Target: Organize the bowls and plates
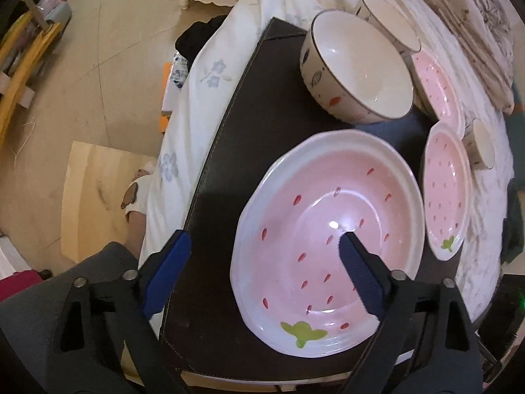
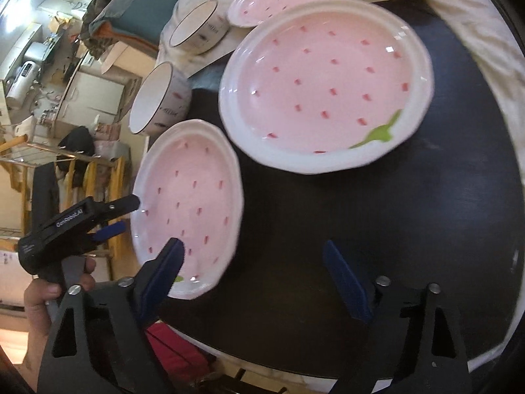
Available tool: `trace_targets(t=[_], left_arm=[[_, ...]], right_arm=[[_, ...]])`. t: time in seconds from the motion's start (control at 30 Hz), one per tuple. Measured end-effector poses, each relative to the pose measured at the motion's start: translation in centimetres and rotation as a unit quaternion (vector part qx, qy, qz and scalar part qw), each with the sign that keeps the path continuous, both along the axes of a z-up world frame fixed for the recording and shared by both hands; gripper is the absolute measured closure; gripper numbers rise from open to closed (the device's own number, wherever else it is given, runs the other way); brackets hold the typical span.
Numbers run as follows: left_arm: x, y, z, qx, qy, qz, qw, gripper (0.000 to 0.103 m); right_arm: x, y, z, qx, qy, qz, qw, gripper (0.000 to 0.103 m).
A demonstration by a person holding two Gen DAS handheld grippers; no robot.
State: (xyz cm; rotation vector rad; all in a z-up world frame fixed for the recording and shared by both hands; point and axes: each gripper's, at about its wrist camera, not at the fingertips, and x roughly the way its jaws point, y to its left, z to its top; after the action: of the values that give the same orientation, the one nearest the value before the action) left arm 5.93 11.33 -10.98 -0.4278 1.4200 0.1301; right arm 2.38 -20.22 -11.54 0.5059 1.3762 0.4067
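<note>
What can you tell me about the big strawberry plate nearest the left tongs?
The big strawberry plate looks like glazed ceramic: pink well with red seed dashes, white wavy rim, green leaf mark at its near edge. It sits empty and upright on the dark mat. The left tongs straddle its left rim, one blue pad inside, one outside, not gripping.

Dim indoor light, fisheye warp, slight blur

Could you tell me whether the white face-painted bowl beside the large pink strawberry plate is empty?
Empty: the white face-painted ceramic bowl shows only its bare glazed inside, upright on the dark mat.
</note>
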Motion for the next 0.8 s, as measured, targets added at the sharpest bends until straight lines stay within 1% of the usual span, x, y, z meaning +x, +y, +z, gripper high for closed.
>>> trace_targets(t=[0.03, 0.07, 0.1, 0.13, 0.17, 0.2, 0.27, 0.3, 0.33, 0.37, 0.43, 0.47, 0.5, 0.6, 0.67, 0.8], left_arm=[[0.0, 0.1, 0.1, -0.002, -0.007, 0.0, 1.0, 0.022], [-0.1, 0.2, 0.3, -0.001, -0.01, 0.0, 1.0, 0.026], [-0.1, 0.2, 0.2, 0.0, -0.012, -0.001, 0.9999, 0.034], [-0.1, 0.3, 0.2, 0.001, -0.013, -0.002, 0.9999, 0.042], [-0.2, 0.3, 0.1, 0.003, -0.014, -0.002, 0.9999, 0.045], [0.0, 0.3, -0.2, 0.006, -0.014, -0.003, 0.9999, 0.048], [0.3, 0.4, -0.7, 0.011, -0.006, -0.006, 0.9999, 0.049], [0.4, 0.5, -1.0, 0.01, -0.001, -0.005, 0.9999, 0.053], [0.5, 0.5, -1.3, 0.008, 0.004, -0.004, 0.9999, 0.059], [0.5, 0.5, -1.5, 0.007, 0.008, -0.004, 0.9999, 0.062], [0.6, 0.4, -1.8, 0.003, 0.016, -0.004, 0.9999, 0.075], [0.6, 0.3, -2.0, 0.002, 0.018, -0.005, 0.9998, 0.081], [0.6, 0.3, -2.0, 0.006, 0.016, -0.004, 0.9998, 0.084], [0.3, -0.2, -1.7, 0.03, 0.004, -0.019, 0.9994, 0.084], [0.3, -0.3, -1.7, 0.032, 0.003, -0.023, 0.9992, 0.084], [0.2, -0.2, -1.6, 0.03, 0.005, -0.026, 0.9992, 0.083]], right_arm=[[0.3, 0.3, -0.1, 0.007, 0.003, 0.002, 1.0, 0.022], [0.5, 0.5, -0.3, 0.013, 0.005, 0.004, 1.0, 0.029], [0.7, 0.9, -0.6, 0.021, 0.011, 0.008, 1.0, 0.031], [0.7, 1.1, -0.8, 0.023, 0.014, 0.011, 1.0, 0.036], [0.9, 1.4, -1.0, 0.025, 0.017, 0.013, 0.999, 0.041], [1.0, 1.7, -1.2, 0.026, 0.017, 0.014, 0.999, 0.042], [1.4, 2.2, -1.3, 0.021, 0.015, 0.019, 0.999, 0.045], [1.5, 2.5, -1.4, 0.018, 0.012, 0.022, 1.0, 0.046], [1.7, 2.7, -1.5, 0.016, 0.01, 0.023, 1.0, 0.05], [1.9, 2.9, -1.7, 0.014, 0.011, 0.025, 1.0, 0.056], [2.3, 3.2, -2.1, 0.013, 0.014, 0.027, 0.999, 0.065], [2.5, 3.4, -2.3, 0.014, 0.015, 0.029, 0.999, 0.071], [2.7, 3.6, -2.4, 0.013, 0.017, 0.031, 0.999, 0.072], [3.0, 4.1, -2.8, -0.005, 0.009, 0.044, 0.999, 0.079], [3.2, 4.0, -3.2, -0.01, 0.013, 0.044, 0.999, 0.09], [2.4, 4.1, -2.8, -0.016, 0.01, 0.054, 0.998, 0.09]])
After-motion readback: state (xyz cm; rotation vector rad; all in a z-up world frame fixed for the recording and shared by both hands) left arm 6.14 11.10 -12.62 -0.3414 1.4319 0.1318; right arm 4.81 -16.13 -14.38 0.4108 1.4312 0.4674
